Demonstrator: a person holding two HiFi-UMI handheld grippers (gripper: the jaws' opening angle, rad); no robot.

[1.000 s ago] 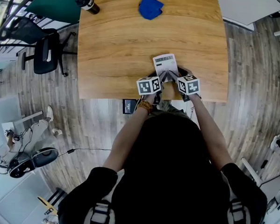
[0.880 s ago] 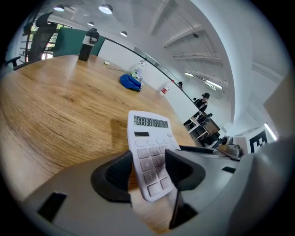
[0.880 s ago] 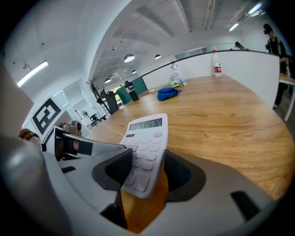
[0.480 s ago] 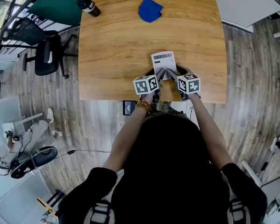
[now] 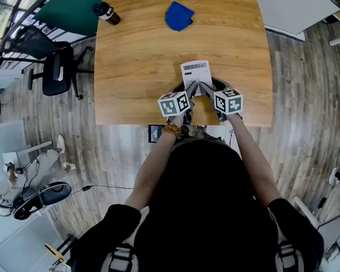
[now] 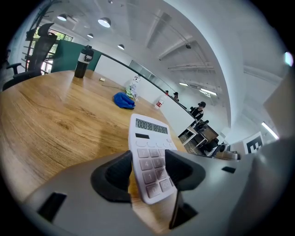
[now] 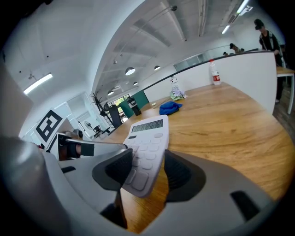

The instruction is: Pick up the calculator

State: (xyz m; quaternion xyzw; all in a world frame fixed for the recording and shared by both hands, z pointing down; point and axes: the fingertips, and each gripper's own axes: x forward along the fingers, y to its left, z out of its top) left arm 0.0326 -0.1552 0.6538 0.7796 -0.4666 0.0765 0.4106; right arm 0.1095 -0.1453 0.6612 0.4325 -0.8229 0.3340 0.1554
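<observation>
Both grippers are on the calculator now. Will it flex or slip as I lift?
Probably stiff: the calculator looks flat between the jaws of the left gripper and the right gripper, with no visible bend. Likely light, being a thin plastic slab. It may slip or pivot, since both grippers hold only its near end and the display end juts out unsupported.

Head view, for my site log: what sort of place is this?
Probably an open-plan office: a wooden table, a swivel chair beside it, and desks beyond in the left gripper view.
</observation>
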